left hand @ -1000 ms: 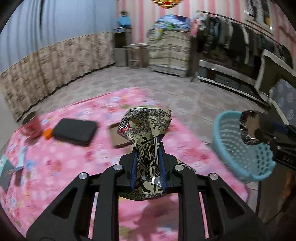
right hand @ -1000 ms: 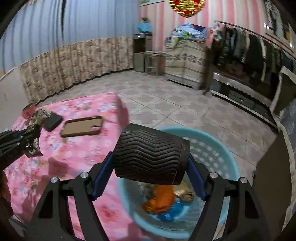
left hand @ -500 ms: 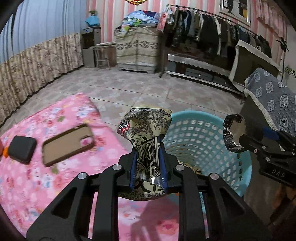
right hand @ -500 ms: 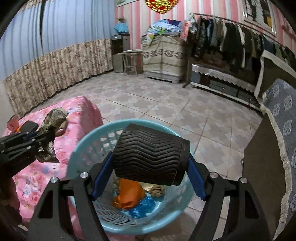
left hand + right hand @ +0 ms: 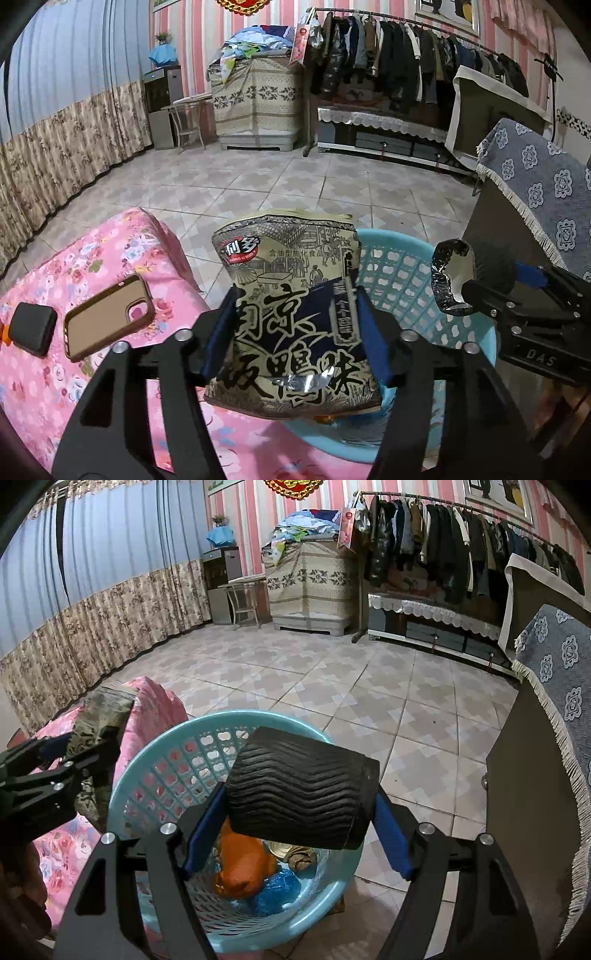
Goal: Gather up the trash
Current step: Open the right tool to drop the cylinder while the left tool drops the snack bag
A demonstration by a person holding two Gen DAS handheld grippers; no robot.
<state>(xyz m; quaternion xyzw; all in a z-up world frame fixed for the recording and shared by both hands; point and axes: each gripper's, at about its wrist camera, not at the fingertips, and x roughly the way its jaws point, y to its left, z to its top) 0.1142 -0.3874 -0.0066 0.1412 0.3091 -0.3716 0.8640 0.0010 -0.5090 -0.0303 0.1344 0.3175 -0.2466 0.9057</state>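
Between left claw [image 5: 295, 328] pads, snack bag [image 5: 291, 314]

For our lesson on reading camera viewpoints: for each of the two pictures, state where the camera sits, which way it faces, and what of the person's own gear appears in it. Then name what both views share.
Left wrist view: sits on the left gripper, facing forward and down past the snack bag between its just-opened jaws; the right gripper shows at right.
Right wrist view: sits on the right gripper, facing down over the black ridged cup it clamps; the left gripper shows at left.
Shared: blue basket, pink floral cloth.
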